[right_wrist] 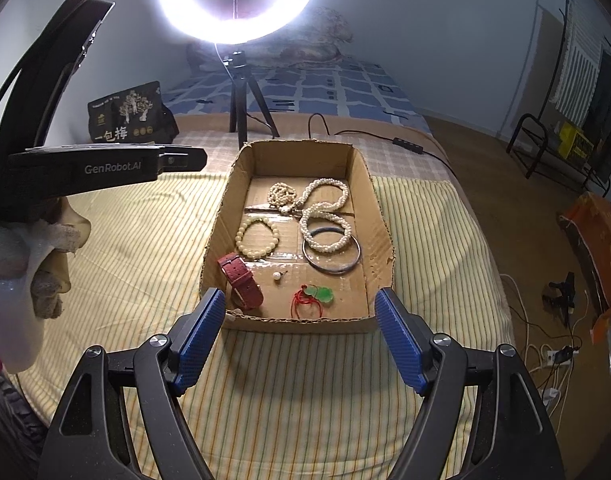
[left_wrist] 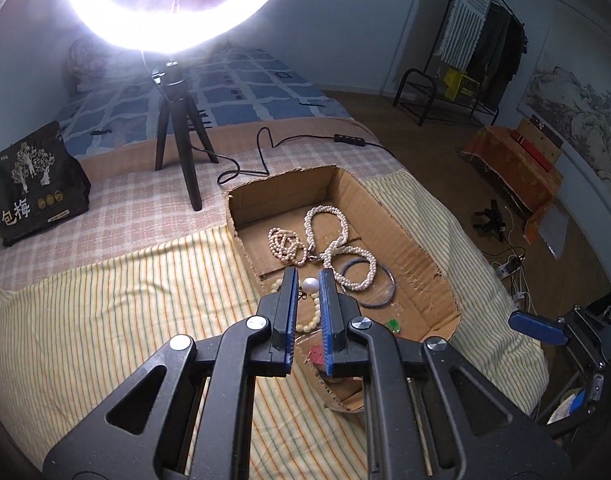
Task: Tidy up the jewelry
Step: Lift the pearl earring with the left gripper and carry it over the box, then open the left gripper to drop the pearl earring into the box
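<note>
Left gripper (left_wrist: 308,285) jaws narrowly parted around pearl earring (left_wrist: 310,285), contact unclear, right gripper (right_wrist: 301,312) jaws spread before cardboard tray (right_wrist: 379,216).

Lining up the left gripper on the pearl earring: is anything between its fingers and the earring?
Nothing visible does. The pearl earring shows unobstructed in the gap ahead of the left gripper. It lies alone on the floor of the box, apart from the red watch and the green pendant.
</note>
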{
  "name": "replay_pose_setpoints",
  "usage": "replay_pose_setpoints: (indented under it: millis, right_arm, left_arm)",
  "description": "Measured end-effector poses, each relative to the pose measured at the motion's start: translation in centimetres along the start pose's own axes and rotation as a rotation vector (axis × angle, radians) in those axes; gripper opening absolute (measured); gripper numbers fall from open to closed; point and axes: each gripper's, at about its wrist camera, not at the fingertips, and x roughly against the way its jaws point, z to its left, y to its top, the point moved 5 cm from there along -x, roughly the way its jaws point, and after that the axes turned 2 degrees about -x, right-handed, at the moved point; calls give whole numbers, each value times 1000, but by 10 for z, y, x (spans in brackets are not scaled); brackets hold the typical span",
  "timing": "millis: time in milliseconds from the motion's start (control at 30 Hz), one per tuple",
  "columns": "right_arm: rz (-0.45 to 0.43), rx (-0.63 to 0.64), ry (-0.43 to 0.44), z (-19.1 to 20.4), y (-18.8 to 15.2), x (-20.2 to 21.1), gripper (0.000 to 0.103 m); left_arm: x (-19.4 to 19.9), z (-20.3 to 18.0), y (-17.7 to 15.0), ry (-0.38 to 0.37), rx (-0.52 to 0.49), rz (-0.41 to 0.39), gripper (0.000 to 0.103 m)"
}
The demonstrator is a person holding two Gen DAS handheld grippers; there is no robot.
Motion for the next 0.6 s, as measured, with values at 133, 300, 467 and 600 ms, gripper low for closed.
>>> replay_pose_setpoints:
  millis: [133,300,467,600]
  right_arm:
    - [5,-6,-1,-3,-2,-1,77]
    - [12,-14,-5,-9,-3,-2,77]
    - [19,-23,-10,-15,-6,-2,77]
    - [21,-29,-13,-19,-7,-1,77]
  left_arm:
    - [-4,-9,1,-3,-19,-3,9]
    - [-10,-17,2,-11,-29,0,9]
    - [-15,-22,4,-16,-29,0,9]
    - [-18,-23,5,-12,-26,-1,9]
